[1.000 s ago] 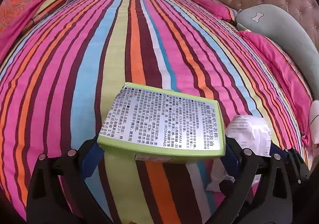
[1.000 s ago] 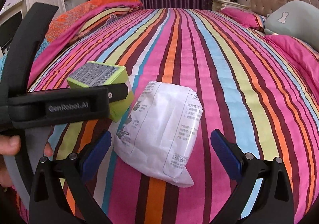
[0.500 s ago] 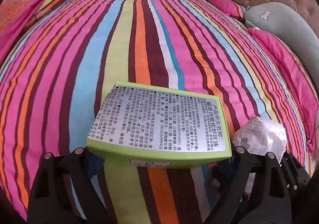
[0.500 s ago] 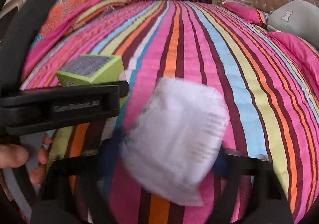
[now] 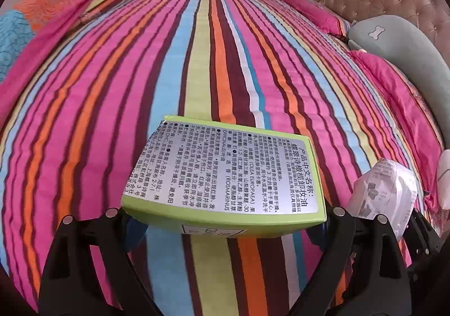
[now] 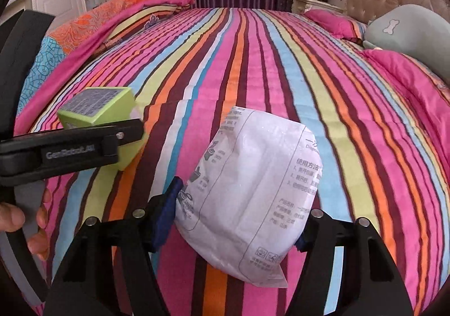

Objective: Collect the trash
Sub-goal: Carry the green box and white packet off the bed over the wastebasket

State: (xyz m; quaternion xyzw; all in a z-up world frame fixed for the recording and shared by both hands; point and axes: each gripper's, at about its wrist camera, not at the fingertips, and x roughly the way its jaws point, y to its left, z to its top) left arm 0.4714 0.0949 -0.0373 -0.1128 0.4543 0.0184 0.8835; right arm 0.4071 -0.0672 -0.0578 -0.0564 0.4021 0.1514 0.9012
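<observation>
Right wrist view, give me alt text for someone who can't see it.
The right gripper clamps a white plastic packet above a striped bedspread. At left, the left gripper holds a green box.

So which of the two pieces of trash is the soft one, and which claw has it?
The white plastic packet, shut in the right claw. It is crinkled and bulging, while the green box in the left claw has flat sides and sharp edges.
</observation>
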